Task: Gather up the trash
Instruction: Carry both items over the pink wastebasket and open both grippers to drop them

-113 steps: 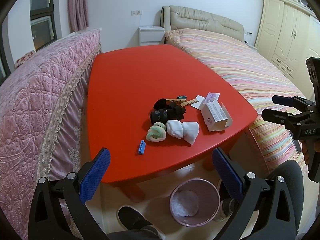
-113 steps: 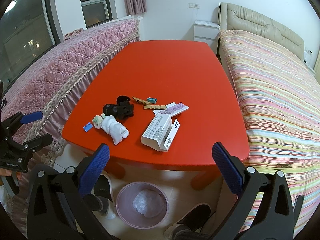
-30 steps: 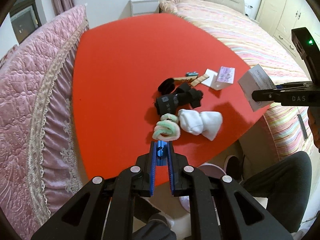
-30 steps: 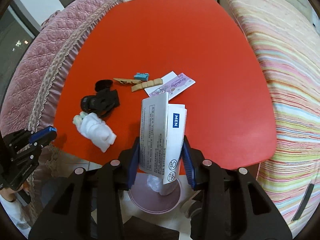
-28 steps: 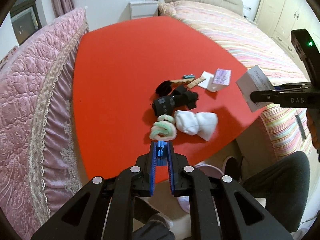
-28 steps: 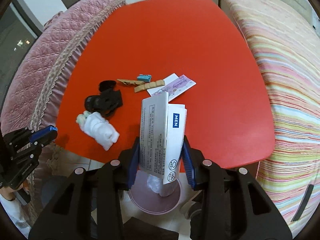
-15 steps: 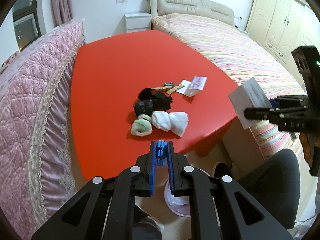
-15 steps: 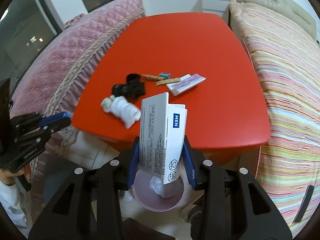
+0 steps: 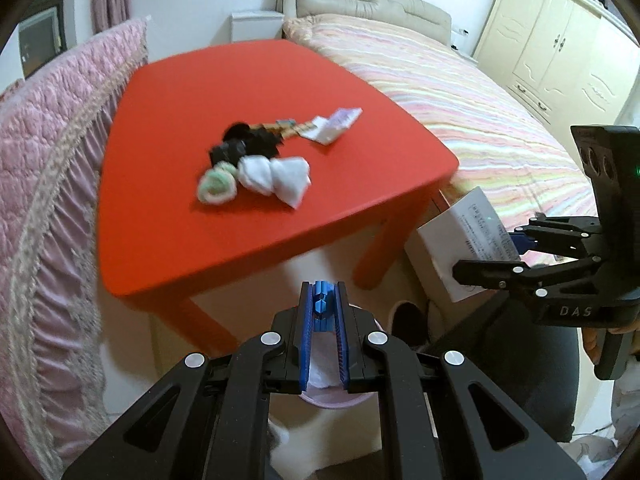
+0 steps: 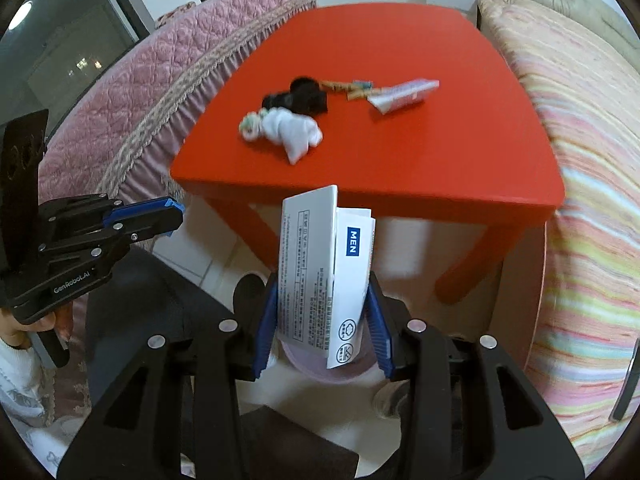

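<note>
— Grippers first: how do the 2 stand?

— Left gripper point(image 9: 323, 322) has its jaws drawn narrow and pinches a small blue clip point(image 9: 322, 305) between the blue pads. Right gripper point(image 10: 322, 322) clamps a white carton point(image 10: 320, 268) printed "MEN", held upright between its pads, the flap of the carton open at the top.

— Where are they, relative to the furniture?

— Both sit below and in front of the near edge of the red table point(image 10: 400, 152), off its top. In the left wrist view the pink bin point(image 9: 332, 394) shows directly under the left gripper's fingers, on the pale floor. In the right wrist view a pink rim point(image 10: 316, 372) shows beneath the carton.

— What remains on the table?

— 1 white sock bundle point(image 9: 276, 174) touching a pale green rolled sock point(image 9: 216, 186), black socks point(image 9: 244, 146) just behind them, then some thin wooden clips point(image 10: 344, 87) and a flat purple-and-white packet point(image 10: 402, 96) near the far side of the pile. Motion blur softens them all.

— Surroundings?

— Pink quilted bed point(image 9: 44, 152) on the left of the table, striped bed point(image 9: 460, 96) on the right, cream wardrobe point(image 9: 560, 48) behind.
</note>
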Demonstrator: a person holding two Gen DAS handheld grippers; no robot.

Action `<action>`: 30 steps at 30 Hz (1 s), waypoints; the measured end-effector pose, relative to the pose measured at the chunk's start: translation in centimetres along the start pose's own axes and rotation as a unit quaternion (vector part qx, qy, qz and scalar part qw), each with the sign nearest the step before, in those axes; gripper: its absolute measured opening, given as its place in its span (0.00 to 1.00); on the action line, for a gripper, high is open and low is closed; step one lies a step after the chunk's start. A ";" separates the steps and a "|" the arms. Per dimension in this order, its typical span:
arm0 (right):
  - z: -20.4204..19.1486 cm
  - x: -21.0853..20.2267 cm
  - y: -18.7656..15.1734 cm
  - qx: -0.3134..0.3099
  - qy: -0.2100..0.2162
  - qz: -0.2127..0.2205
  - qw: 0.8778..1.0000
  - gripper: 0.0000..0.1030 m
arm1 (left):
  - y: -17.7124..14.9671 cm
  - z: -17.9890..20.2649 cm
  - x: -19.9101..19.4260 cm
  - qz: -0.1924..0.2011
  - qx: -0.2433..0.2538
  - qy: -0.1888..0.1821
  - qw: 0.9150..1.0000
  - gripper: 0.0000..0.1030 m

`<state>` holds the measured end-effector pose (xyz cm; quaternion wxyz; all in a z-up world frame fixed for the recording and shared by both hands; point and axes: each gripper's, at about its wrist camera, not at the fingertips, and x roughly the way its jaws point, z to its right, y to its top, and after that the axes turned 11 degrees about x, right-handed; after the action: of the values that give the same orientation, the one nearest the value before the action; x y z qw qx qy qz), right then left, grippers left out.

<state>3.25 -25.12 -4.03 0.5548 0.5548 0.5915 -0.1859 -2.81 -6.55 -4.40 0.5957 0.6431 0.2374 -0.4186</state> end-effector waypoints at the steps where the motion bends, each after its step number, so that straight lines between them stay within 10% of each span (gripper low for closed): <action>1: 0.1 0.2 -0.3 0.001 0.001 -0.004 1.000 0.40 | -0.3 0.2 0.3 -0.003 -0.001 -0.003 1.000 0.11; 14: 0.5 0.9 -0.8 0.008 0.015 -0.021 1.000 0.51 | -0.7 0.7 1.3 -0.021 -0.004 -0.022 1.000 0.11; 17: 0.7 0.9 -0.8 0.011 0.013 -0.020 1.000 0.76 | -0.6 0.6 1.6 -0.021 -0.009 -0.023 0.999 0.38; 19: 0.9 0.9 -0.7 0.017 0.013 -0.018 1.000 0.84 | -0.6 0.2 1.3 -0.010 -0.020 -0.022 1.000 0.82; 30: 1.6 1.1 -0.5 0.027 0.002 -0.017 0.999 0.93 | -0.7 -1.0 1.3 -0.015 -0.036 0.001 0.999 0.92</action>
<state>3.75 -26.13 -5.66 0.5351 0.5596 0.5968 -0.2103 -2.44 -5.65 -5.92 0.6121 0.6180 0.2620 -0.4180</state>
